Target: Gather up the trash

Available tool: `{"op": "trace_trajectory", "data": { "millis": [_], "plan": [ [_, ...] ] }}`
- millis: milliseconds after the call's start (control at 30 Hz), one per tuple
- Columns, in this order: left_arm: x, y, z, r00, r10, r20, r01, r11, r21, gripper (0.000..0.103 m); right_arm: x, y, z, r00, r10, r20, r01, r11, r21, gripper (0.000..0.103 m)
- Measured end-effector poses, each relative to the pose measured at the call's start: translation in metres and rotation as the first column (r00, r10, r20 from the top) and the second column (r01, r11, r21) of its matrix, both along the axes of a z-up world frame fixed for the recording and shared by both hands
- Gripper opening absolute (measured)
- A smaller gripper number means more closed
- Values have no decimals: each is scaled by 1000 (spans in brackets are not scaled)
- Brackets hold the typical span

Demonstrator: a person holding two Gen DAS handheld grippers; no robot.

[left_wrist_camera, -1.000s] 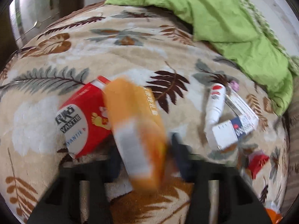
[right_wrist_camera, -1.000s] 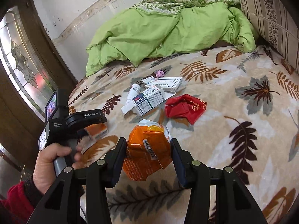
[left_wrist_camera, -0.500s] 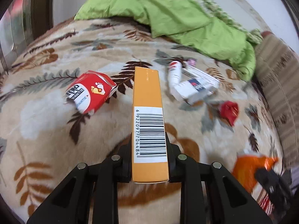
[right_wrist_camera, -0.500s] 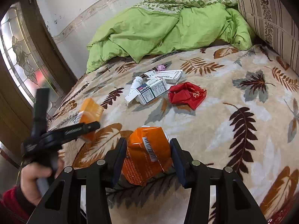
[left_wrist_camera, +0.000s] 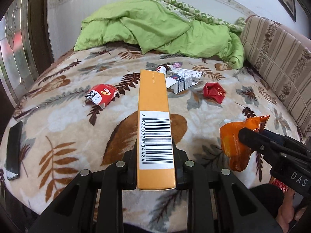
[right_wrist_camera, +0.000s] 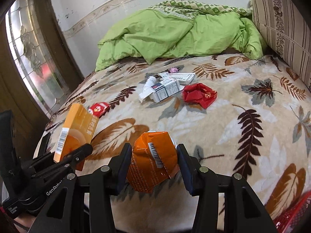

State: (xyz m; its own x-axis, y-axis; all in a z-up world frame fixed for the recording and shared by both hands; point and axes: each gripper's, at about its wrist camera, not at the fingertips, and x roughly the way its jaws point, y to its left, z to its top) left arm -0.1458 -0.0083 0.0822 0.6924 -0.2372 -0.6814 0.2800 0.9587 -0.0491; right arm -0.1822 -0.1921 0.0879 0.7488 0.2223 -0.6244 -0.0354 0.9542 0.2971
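Note:
My left gripper [left_wrist_camera: 155, 155] is shut on a long orange box [left_wrist_camera: 154, 124] with a barcode, held above the bed's near edge; the same box [right_wrist_camera: 76, 132] shows at the left of the right wrist view. My right gripper [right_wrist_camera: 153, 155] is shut on a crumpled orange snack bag [right_wrist_camera: 153, 159], which also appears at the right of the left wrist view as an orange bag [left_wrist_camera: 239, 141]. Farther back on the leaf-patterned blanket [left_wrist_camera: 77, 128] lie a red-and-white carton [left_wrist_camera: 101, 96], white medicine boxes [left_wrist_camera: 180, 81] with a small white tube [right_wrist_camera: 148, 83], and a crumpled red wrapper [left_wrist_camera: 213, 92].
A green duvet [left_wrist_camera: 159, 31] is bunched at the head of the bed and a striped cushion [left_wrist_camera: 278, 62] lines the right side. A dark phone-like slab [left_wrist_camera: 14, 149] lies at the left edge. A red mesh basket [right_wrist_camera: 291, 213] peeks in at lower right. A glass door [right_wrist_camera: 33, 58] stands left.
My left gripper lifted the orange box off the blanket, pulled back and rolled it barcode-up, away from the red carton. The right gripper drew back slightly, still holding the orange bag.

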Motion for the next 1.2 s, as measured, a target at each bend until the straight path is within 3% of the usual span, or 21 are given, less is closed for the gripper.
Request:
{"op": "trace_trajectory", "data": {
  "millis": [400, 1200],
  "plan": [
    [-20, -3, 11, 999, 5, 46, -7, 999, 51, 24, -26, -8, 31, 999, -39, 30, 38, 999, 26, 51],
    [-33, -20, 15, 997, -45, 67, 39, 995, 94, 24, -34, -18, 37, 997, -68, 28, 66, 996, 57, 51]
  ]
}}
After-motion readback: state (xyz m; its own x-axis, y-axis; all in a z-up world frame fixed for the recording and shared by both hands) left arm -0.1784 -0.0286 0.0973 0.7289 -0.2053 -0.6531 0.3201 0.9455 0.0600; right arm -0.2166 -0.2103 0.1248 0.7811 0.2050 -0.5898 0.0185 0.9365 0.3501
